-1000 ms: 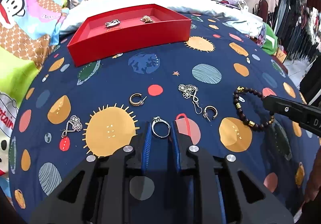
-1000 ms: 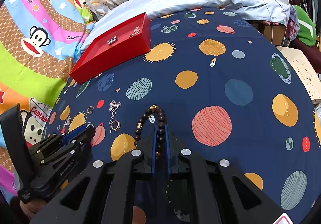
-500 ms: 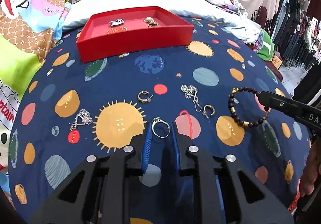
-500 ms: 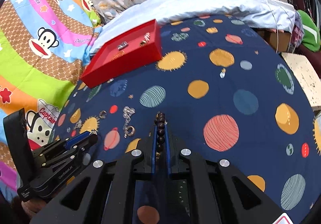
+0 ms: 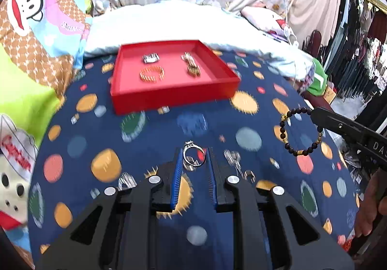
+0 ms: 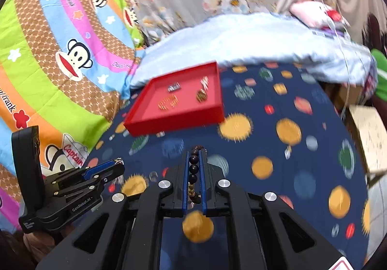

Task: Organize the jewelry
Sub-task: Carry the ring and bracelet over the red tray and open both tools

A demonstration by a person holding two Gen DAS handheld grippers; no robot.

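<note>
The left gripper (image 5: 194, 161) held a silver ring (image 5: 193, 154) clamped between its two blue-padded fingers (image 5: 178, 168), near their tips. The ring stood raised clear of the navy planet-print cloth (image 5: 154, 134), its set stone pointing away from the camera.

The right gripper (image 6: 195, 165) was closed narrowly on a dark beaded bracelet (image 6: 194, 168). In its own view, the beads ran in a line along the gap between the pads, with the topmost beads protruding just past the fingertips. In the left wrist view, the same bracelet (image 5: 300, 132) hung as an open loop from the tip of the right gripper (image 5: 314, 113), well to the right of the left fingers and off the cloth.

The red tray (image 5: 174, 98) sat beyond the left fingertips, straight ahead. It contained a silver piece (image 5: 150, 58), a gold beaded ring-shaped piece (image 5: 152, 73) and a gold chain-like piece (image 5: 191, 67), each apart from the others.

Several small pieces remained on the cloth just beside the left fingers: a silver cluster (image 5: 232, 157) and a small hoop (image 5: 249, 175) to their right, and another silver piece (image 5: 126, 180) to their left. Motion blur prevented finer identification.

A hand (image 5: 370, 207) gripped the right gripper's handle at the right edge of the left wrist view.
</note>
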